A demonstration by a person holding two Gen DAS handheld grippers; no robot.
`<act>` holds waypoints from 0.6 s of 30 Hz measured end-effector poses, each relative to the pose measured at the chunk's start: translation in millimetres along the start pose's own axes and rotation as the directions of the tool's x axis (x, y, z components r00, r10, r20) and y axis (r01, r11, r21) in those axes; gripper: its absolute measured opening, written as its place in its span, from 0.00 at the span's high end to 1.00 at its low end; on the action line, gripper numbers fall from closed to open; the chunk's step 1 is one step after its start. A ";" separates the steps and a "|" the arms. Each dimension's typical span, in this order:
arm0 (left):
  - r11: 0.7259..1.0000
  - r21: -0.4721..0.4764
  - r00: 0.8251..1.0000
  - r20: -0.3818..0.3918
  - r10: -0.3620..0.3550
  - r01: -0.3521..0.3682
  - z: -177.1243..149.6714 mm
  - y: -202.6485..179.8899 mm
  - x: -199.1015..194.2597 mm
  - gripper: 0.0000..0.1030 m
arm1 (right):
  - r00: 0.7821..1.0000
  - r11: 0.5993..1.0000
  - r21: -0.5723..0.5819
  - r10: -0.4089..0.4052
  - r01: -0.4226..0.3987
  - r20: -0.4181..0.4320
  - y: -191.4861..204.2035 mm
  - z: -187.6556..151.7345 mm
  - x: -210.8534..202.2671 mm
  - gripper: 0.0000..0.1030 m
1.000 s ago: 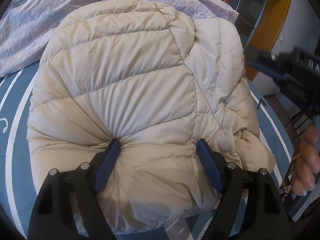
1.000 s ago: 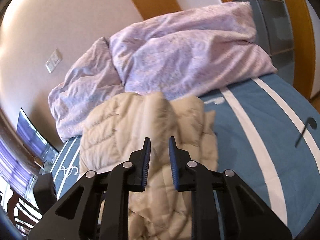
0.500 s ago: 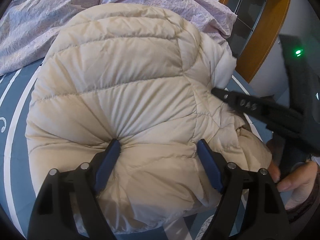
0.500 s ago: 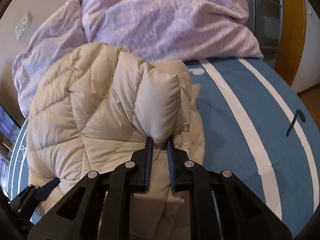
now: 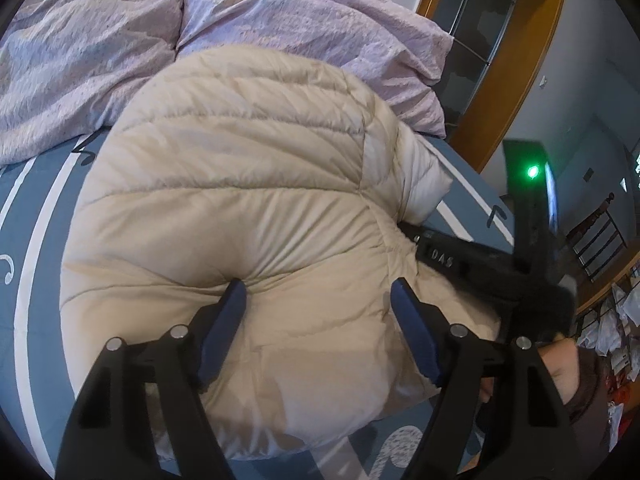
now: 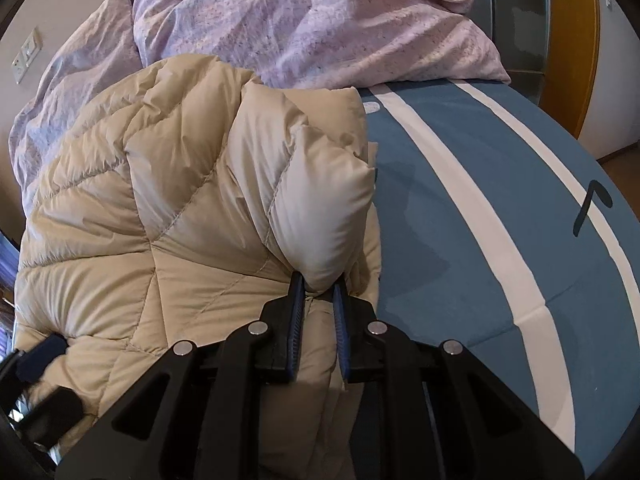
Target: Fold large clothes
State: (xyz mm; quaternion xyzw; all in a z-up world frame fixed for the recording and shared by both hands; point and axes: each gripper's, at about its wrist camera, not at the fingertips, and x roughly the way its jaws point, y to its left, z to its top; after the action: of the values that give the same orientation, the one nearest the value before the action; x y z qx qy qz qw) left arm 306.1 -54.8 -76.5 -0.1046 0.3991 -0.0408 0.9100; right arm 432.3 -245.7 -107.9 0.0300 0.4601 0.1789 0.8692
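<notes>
- Cream puffer jacket (image 5: 248, 216) lies bunched on the blue bedsheet (image 6: 460, 208) with white stripes, its far edge against the lilac duvet (image 5: 280, 20) at the head of the bed.
- Left gripper (image 5: 318, 300) straddles a thick wad of the near hem, jaws wide; blue pads (image 5: 224, 320) dent the padding on both sides. Looks like a wide grip pinning the bulk so it doesn't slide.
- Right gripper (image 6: 318, 296) is clenched on a narrow pinch of the jacket's right edge; a puffy lobe bulges out just past the pads. Jaws have just been closing, fabric between them.
- Likely reason: one side anchored, the other edge held to carry it over into a fold.
- Material: slick, thin shell, quilted in angled channels, lofty fill; springs back, so folds may pop open.
- Duvet is crinkled and matte; sheet is flat and smooth.
- A person's hand (image 5: 560, 364) holds the right tool at the frame edge.
</notes>
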 end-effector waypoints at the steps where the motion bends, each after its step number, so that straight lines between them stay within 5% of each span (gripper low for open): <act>1: 1.000 0.001 1.000 0.002 -0.002 0.002 1.9 -0.4 -0.9 0.27 | 1.000 1.000 0.001 -0.002 0.002 -0.002 -1.5 -0.5 0.1 0.86; 11: 0.999 0.029 0.999 0.040 0.022 -0.023 21.5 -2.1 -18.9 0.27 | 1.000 1.000 -0.014 -0.025 0.025 0.007 -0.8 -1.1 -0.4 0.86; 18: 0.989 0.042 0.985 0.105 0.136 -0.141 61.1 19.8 -20.2 0.27 | 0.999 0.999 -0.031 -0.044 0.045 0.023 2.9 -2.4 -0.2 0.86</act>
State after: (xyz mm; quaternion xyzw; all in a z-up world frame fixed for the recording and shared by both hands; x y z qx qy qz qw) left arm 337.1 -22.6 -26.1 -0.0559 0.3576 0.0182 0.9320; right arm 429.4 -243.3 -108.5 0.0080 0.4480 0.1663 0.8784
